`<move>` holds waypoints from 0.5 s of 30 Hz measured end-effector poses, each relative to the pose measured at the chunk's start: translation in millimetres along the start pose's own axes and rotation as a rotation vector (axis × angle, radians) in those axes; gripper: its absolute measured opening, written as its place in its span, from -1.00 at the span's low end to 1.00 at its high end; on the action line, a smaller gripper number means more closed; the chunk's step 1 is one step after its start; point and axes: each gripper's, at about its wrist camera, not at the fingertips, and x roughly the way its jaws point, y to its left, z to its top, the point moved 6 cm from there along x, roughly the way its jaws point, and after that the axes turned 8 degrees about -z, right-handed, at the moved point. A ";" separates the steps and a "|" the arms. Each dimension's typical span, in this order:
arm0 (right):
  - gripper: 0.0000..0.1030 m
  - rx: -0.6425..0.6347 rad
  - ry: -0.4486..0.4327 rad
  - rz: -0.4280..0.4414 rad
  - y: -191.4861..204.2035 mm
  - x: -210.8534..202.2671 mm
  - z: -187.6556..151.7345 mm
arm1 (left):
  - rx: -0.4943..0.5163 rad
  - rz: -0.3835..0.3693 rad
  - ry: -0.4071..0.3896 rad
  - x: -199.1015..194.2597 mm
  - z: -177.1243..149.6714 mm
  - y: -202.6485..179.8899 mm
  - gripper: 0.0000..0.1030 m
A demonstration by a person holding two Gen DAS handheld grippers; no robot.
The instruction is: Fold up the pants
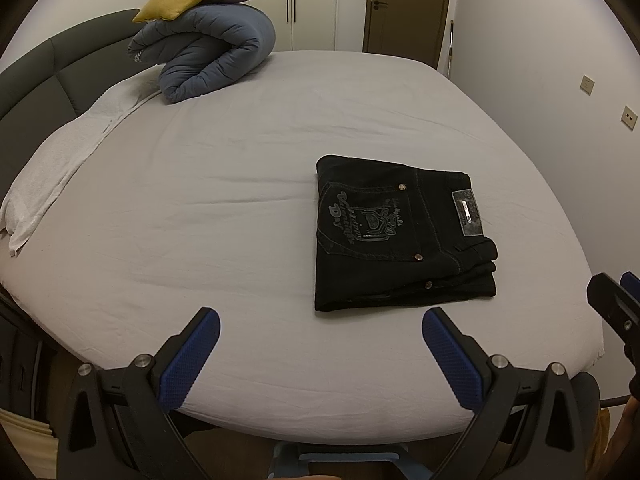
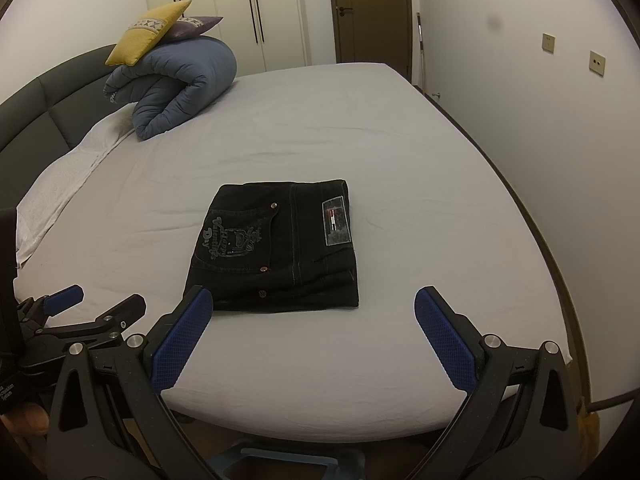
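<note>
Bed [image 1: 200, 200], smooth pale sheet, is carrying everything. Rolled blue quilt [image 1: 212, 56] is sitting at 11 o'clock. Black denim pants [image 1: 400, 236] are lying as a compact rectangle, centre-right; folding looks finished. Left gripper [image 1: 320, 340] and right gripper [image 2: 314, 320] are hovering, fingers spread, empty.

Black denim pants [image 2: 276, 246] folded into a compact rectangle on a grey-sheeted bed [image 2: 400, 152]; right gripper [image 2: 314, 320] spread wide, empty, over the near mattress edge
</note>
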 end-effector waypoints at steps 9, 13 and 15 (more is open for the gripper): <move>1.00 0.002 0.007 0.002 0.5 2.9 -1.9 | -0.008 0.006 0.003 0.7 -0.3 1.5 1.00; 1.00 0.003 0.007 0.000 0.9 2.8 -2.4 | -0.011 0.005 0.005 0.6 -1.0 1.8 1.00; 1.00 0.003 0.009 0.001 1.7 3.1 -3.3 | -0.012 0.005 0.006 1.1 -1.0 2.2 1.00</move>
